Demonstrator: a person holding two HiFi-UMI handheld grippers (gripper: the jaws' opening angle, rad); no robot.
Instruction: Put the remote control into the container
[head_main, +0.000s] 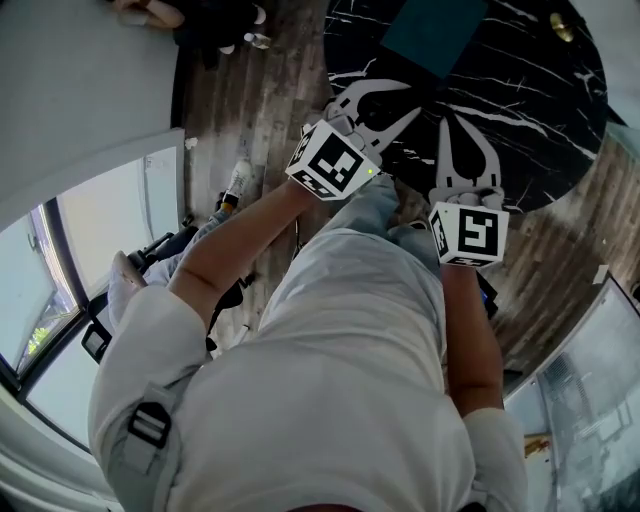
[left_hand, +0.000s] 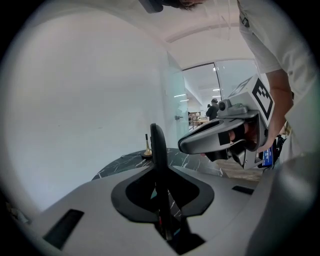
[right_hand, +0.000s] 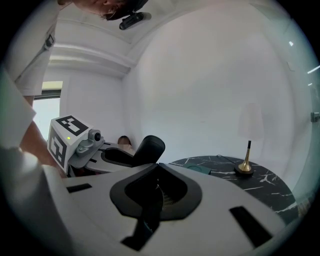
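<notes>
held at the desk's (head_main: 540, 110) near edge: left gripper (left_hand: 158, 145) and right gripper (right_hand: 150, 147), both pressed together, empty. no remote control visible anywhere; farther across the desk, teal box (head_main: 435, 35) (probably the container), nearer the left.

No word or number reads clearly from here: the left marker cube (head_main: 330, 160) and the right marker cube (head_main: 470, 233) bear only black-and-white square patterns, and the blue item (left_hand: 268, 157) may carry print, too small to tell.
</notes>
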